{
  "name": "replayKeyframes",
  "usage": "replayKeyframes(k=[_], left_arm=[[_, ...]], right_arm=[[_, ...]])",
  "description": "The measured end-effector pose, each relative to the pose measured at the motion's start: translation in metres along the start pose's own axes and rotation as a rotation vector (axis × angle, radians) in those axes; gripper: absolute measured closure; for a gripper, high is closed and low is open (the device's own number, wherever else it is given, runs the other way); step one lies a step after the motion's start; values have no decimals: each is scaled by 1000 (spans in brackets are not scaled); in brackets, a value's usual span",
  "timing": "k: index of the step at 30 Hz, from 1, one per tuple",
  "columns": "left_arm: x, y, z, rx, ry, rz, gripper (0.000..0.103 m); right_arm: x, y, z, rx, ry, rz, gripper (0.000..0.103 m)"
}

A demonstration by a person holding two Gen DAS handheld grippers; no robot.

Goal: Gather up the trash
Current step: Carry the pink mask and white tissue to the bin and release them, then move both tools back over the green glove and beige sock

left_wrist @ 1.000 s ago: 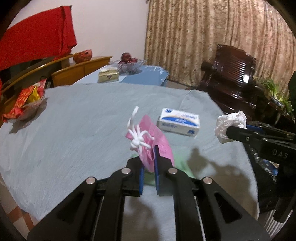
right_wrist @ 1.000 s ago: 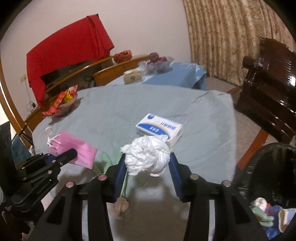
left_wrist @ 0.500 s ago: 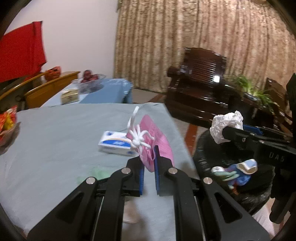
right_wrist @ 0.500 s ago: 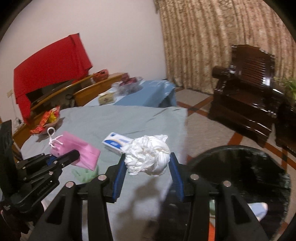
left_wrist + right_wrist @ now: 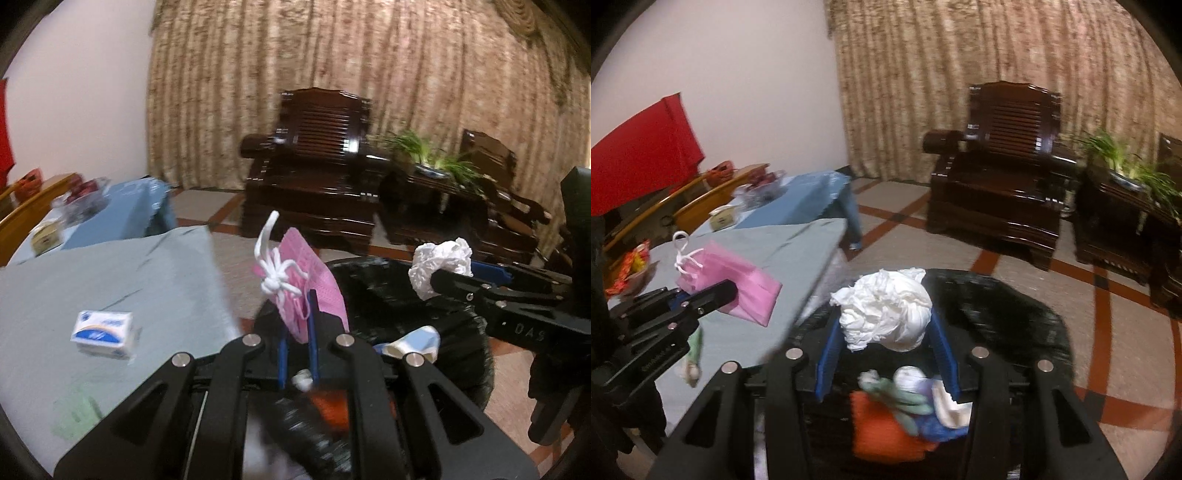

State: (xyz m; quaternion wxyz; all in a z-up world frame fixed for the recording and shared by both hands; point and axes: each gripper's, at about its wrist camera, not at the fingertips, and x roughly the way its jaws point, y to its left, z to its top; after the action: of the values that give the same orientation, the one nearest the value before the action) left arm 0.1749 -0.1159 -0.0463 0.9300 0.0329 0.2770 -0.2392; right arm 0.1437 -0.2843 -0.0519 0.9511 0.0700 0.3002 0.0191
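The left gripper (image 5: pixel 297 325) is closed to a narrow gap on a pink mask (image 5: pixel 314 280). The mask stands upright between the blue pads, with its knotted white ear loops (image 5: pixel 275 273) at the upper left. The mask is held in the air at the tabletop (image 5: pixel 110 280) edge, in front of the bin's (image 5: pixel 388 291) near rim.

The right gripper (image 5: pixel 886 332) is partly open and clamps a crumpled white wad (image 5: pixel 886 310) between its blue pads. The wad is held above the bin opening.

The bin is lined with a black bag (image 5: pixel 1015 314). Inside lie an orange item (image 5: pixel 882 432), a green item (image 5: pixel 905 402), and white and blue scraps; motion blur prevents closer identification.

A tissue pack (image 5: pixel 105 334) lies on the grey-green tabletop, well apart from both grippers. A green scrap (image 5: pixel 74 413) lies nearer the tabletop edge.

A dark wooden armchair (image 5: pixel 1001 184) stands beyond the bin, in front of a curtain (image 5: pixel 960 74).
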Motion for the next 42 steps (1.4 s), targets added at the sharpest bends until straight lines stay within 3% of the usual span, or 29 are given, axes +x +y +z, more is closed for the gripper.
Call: replayKeyframes(k=[5, 6, 7, 9, 10, 12, 14, 19, 22, 31, 42], left_arm=[[31, -34, 2, 44, 26, -49, 91], [35, -39, 2, 51, 32, -54, 87], [39, -41, 1, 55, 40, -59, 75], [46, -45, -2, 44, 62, -89, 52], [47, -44, -5, 32, 67, -104, 47], [48, -42, -8, 24, 74, -111, 38], [47, -39, -13, 23, 83, -101, 35], [32, -17, -21, 2, 81, -65, 23], [17, -2, -22, -16, 67, -34, 16], [-45, 52, -39, -63, 24, 144, 12], [-105, 123, -57, -155, 0, 306, 12]], right_arm=[[6, -29, -5, 30, 16, -47, 52], [9, -35, -7, 36, 22, -54, 51], [9, -39, -9, 39, 25, -61, 50], [11, -46, -15, 45, 35, -81, 41], [11, -49, -18, 49, 36, -88, 34], [10, -51, -21, 55, 34, -91, 31], [9, -52, -23, 59, 32, -97, 21], [4, -42, -21, 63, 8, -86, 6], [2, -32, -20, 54, 0, -66, 6], [1, 18, -17, 30, -7, 16, 6], [15, 110, -18, -66, 13, 173, 6]])
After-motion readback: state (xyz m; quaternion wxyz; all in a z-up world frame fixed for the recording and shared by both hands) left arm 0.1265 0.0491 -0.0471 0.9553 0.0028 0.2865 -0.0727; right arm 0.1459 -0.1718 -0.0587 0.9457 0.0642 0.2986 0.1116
